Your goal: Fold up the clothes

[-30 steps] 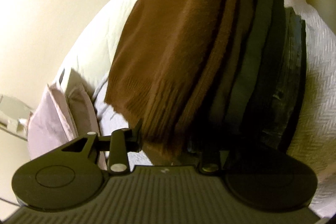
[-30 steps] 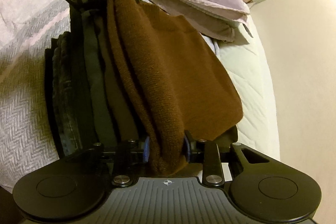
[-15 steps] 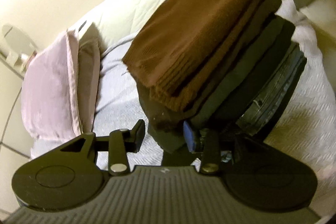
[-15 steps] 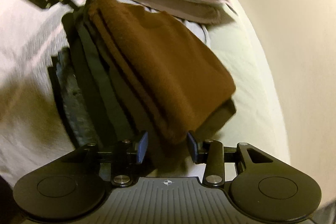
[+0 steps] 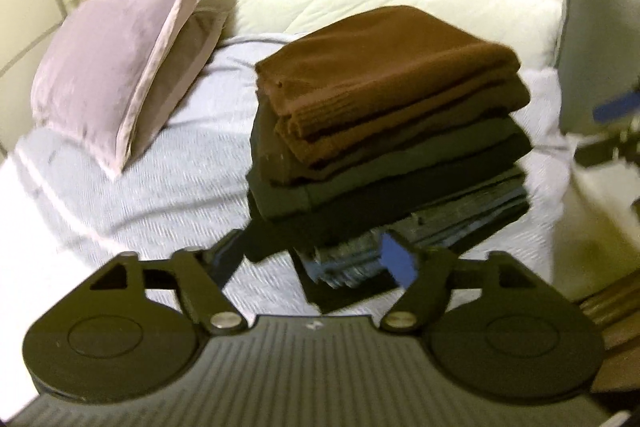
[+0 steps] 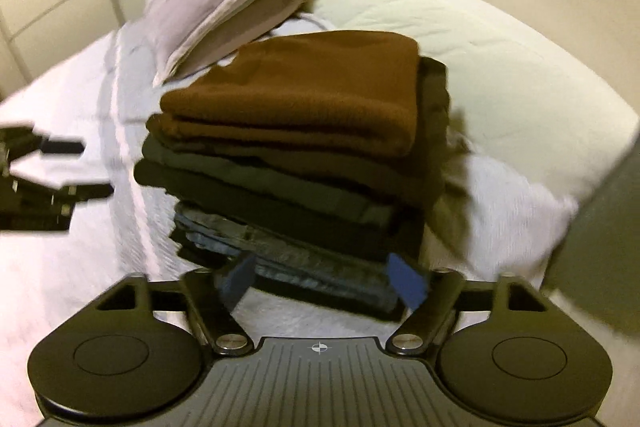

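Note:
A folded brown sweater [image 5: 384, 67] lies on top of a stack of folded dark clothes [image 5: 400, 187] on the bed; it also shows in the right wrist view [image 6: 304, 91], with the stack [image 6: 288, 203] under it. My left gripper [image 5: 312, 263] is open and empty, just in front of the stack's bottom layers. My right gripper [image 6: 324, 279] is open and empty, close to the stack's lower edge. The left gripper shows blurred at the left edge of the right wrist view [image 6: 44, 183].
A pink pillow [image 5: 112, 75] leans at the head of the bed, left of the stack. The white bedspread [image 5: 120, 195] surrounds the stack. A pale quilted mattress edge [image 6: 500, 67] runs behind it. A grey panel [image 5: 596, 39] stands at the right.
Both grippers let go of the brown sweater, opened wide and drew back. The sweater now rests flat on top of the stack. Both views have swung round to level.

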